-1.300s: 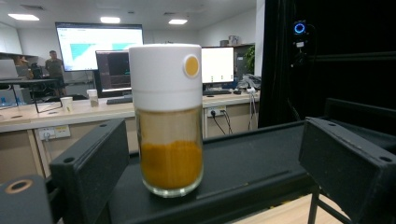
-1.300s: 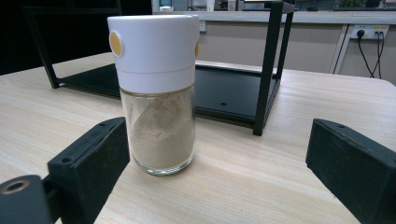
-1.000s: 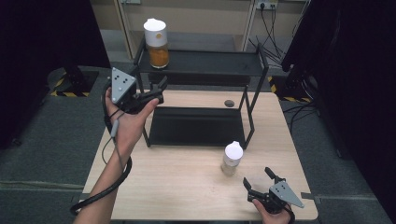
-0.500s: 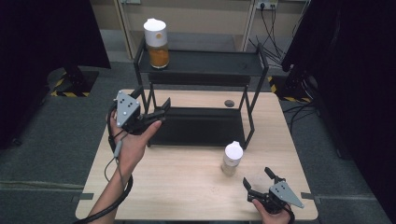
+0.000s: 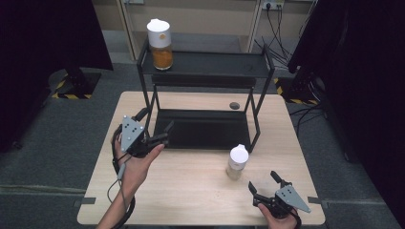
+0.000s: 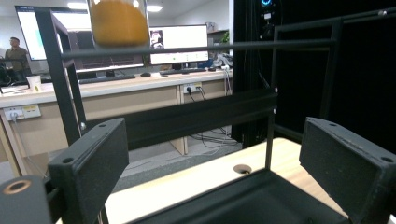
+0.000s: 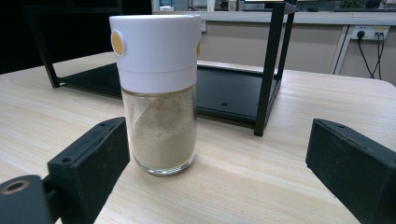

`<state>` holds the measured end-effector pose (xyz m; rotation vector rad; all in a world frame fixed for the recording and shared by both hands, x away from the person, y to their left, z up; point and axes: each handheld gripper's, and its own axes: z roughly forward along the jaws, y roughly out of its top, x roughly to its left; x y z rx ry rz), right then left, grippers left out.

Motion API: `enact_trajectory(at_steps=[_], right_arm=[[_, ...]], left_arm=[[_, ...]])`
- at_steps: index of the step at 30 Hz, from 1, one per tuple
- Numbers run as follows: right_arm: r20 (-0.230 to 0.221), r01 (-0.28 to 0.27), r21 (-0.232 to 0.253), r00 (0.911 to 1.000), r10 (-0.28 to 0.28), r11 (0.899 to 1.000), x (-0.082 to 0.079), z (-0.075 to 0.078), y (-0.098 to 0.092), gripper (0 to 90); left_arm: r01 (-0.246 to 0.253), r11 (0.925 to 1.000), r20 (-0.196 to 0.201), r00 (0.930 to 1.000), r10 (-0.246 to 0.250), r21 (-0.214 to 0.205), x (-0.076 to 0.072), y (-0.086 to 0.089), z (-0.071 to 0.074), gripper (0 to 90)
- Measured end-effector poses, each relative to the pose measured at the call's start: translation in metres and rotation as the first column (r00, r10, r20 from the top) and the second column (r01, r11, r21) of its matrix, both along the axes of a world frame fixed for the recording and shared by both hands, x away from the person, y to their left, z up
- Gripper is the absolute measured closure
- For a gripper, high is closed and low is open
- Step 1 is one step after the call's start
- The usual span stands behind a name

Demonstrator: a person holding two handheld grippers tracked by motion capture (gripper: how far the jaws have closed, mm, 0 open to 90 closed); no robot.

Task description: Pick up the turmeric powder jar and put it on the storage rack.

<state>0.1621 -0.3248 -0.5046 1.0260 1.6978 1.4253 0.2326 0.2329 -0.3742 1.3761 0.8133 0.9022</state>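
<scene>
A glass jar of pale powder with a white lid [image 5: 237, 161] [image 7: 159, 93] stands on the wooden table [image 5: 191, 186] in front of the black two-tier rack [image 5: 205, 71]. On the rack's top shelf at the left sits a jar of orange powder with a white lid [image 5: 160, 44] [image 6: 119, 21]. My right gripper [image 5: 264, 182] [image 7: 215, 172] rests near the table's front edge, open, its jaws pointing at the pale jar a short way off. My left gripper [image 5: 155, 126] [image 6: 210, 172] is open and empty beside the rack's left front leg, facing the lower shelf.
The rack's black lower tray [image 5: 205, 129] [image 6: 243, 200] lies on the table, with a round cable hole [image 5: 234, 105] behind it. Rack legs [image 5: 255, 121] stand just behind the pale jar. Cables and dark stands surround the table on the floor.
My left gripper has come down from near the top shelf to table level at the rack's left front. The right gripper and both jars have kept still.
</scene>
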Motion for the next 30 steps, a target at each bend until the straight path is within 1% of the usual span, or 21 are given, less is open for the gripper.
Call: enact_trajectory(at_steps=[6,10,16,19,25,26,30], right_arm=[[0.001,0.001,0.001,1.0,-0.001,1.0,0.0,0.0,0.0,6.6],[0.001,0.001,0.0,1.0,-0.001,1.0,0.0,0.0,0.0,6.5],[0.001,0.001,0.0,1.0,-0.001,1.0,0.0,0.0,0.001,6.6],[0.001,0.001,0.0,1.0,-0.001,1.0,0.0,0.0,0.001,6.5],[0.002,0.002,0.0,1.0,-0.002,1.0,-0.001,0.0,0.001,6.5],[0.002,0.002,0.0,1.0,-0.002,1.0,-0.001,0.0,0.001,6.5],[0.001,0.002,0.0,1.0,-0.002,1.0,0.0,0.0,0.001,6.5]], left_arm=[[0.005,0.9999,-0.007,1.0,-0.005,0.009,-0.009,0.001,-0.019,7.5],[0.008,1.0,-0.016,0.9998,-0.008,0.005,-0.015,0.003,-0.031,7.5],[0.017,0.9997,-0.022,0.9996,-0.016,0.017,-0.024,0.005,-0.049,7.6],[0.019,0.9994,-0.033,0.9993,-0.018,0.028,-0.029,0.006,-0.059,7.6],[0.028,0.9991,-0.063,0.9977,-0.026,0.032,-0.038,0.008,-0.083,7.8],[0.028,0.9991,-0.063,0.9977,-0.026,0.032,-0.038,0.008,-0.083,7.8],[0.032,0.9989,-0.074,0.9968,-0.029,0.035,-0.043,0.01,-0.098,8.0]])
